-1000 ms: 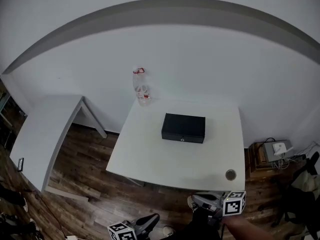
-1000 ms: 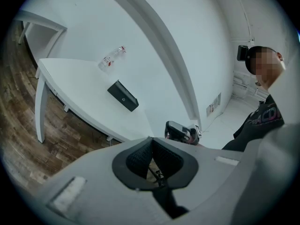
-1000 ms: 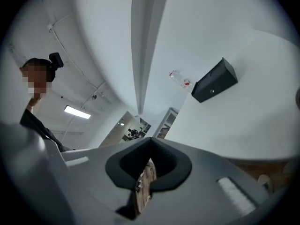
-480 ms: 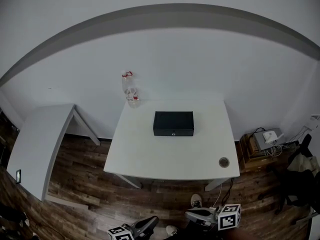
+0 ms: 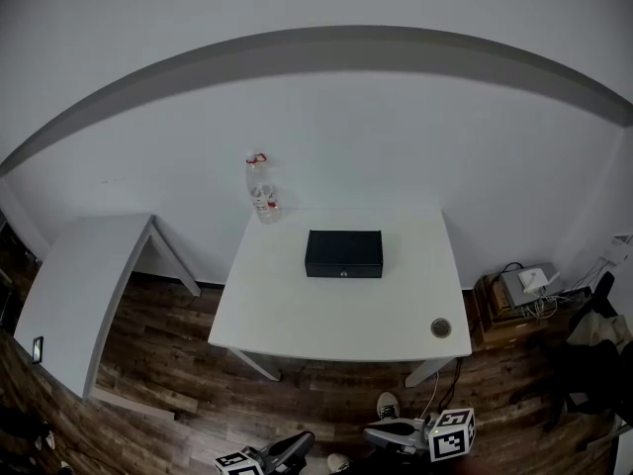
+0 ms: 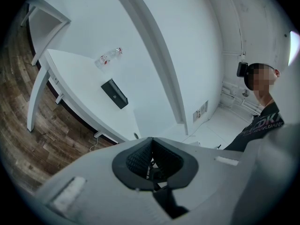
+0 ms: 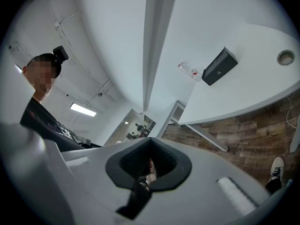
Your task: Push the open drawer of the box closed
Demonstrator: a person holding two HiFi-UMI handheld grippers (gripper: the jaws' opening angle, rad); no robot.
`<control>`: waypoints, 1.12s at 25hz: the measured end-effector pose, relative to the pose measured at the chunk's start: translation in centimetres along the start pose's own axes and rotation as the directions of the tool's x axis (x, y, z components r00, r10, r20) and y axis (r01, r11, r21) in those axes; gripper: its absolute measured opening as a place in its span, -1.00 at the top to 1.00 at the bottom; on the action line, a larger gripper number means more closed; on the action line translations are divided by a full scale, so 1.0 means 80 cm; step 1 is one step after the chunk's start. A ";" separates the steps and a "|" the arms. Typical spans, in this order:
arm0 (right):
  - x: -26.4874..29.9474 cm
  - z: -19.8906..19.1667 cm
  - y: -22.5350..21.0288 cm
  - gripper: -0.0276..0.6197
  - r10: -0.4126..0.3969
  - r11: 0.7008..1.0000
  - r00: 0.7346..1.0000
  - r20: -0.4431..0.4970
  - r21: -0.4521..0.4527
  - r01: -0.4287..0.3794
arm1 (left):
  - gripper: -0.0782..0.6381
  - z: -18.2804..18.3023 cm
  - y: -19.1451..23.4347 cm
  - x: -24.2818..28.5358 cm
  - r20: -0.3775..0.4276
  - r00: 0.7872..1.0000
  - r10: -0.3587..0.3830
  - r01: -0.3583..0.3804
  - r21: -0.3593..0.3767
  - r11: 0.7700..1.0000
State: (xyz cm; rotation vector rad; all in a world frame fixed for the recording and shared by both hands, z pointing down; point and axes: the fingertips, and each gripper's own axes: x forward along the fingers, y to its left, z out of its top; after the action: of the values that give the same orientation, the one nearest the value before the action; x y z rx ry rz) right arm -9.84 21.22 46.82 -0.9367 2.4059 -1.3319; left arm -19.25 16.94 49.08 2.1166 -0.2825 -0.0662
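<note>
A black box (image 5: 343, 253) sits on the white table (image 5: 326, 315), towards its back edge. Its front, with a small lock, faces me and looks flush; I see no drawer sticking out. The box (image 6: 114, 93) lies far ahead in the left gripper view, and the box (image 7: 219, 66) is just as distant in the right gripper view. My left gripper (image 5: 297, 445) and right gripper (image 5: 376, 433) hang low over the floor, well short of the table. Both are shut and hold nothing: left gripper (image 6: 151, 143), right gripper (image 7: 150, 149).
A clear plastic bottle (image 5: 260, 190) stands at the table's back left corner. A round cable hole (image 5: 440, 328) marks its front right corner. A grey side table (image 5: 79, 285) stands to the left, a small stand with a device (image 5: 522, 287) to the right. Shoes (image 5: 388, 404) are on the wooden floor.
The head view has swung and pulled back, so the table and box now sit more centred and slightly smaller. Both grippers have sunk lower at the bottom edge and remain shut.
</note>
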 end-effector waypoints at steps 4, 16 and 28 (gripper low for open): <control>-0.005 -0.002 0.002 0.91 0.001 1.000 1.000 -0.009 -0.008 -0.001 | 0.78 -0.003 -0.003 0.003 0.003 1.000 0.005 -0.005 -0.006 1.000; -0.011 -0.017 0.010 0.91 0.009 1.000 1.000 -0.023 -0.024 -0.009 | 0.78 -0.018 -0.004 -0.004 0.017 1.000 0.018 -0.017 -0.038 0.999; -0.021 -0.019 0.012 0.91 0.004 1.000 1.000 -0.009 -0.027 -0.004 | 0.78 -0.024 -0.013 0.002 0.006 1.000 0.008 -0.008 -0.030 1.000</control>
State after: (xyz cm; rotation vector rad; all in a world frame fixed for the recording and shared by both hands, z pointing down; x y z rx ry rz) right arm -9.69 23.67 46.70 -0.9342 2.4373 -1.3077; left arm -18.61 19.03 49.24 2.0855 -0.2918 -0.0725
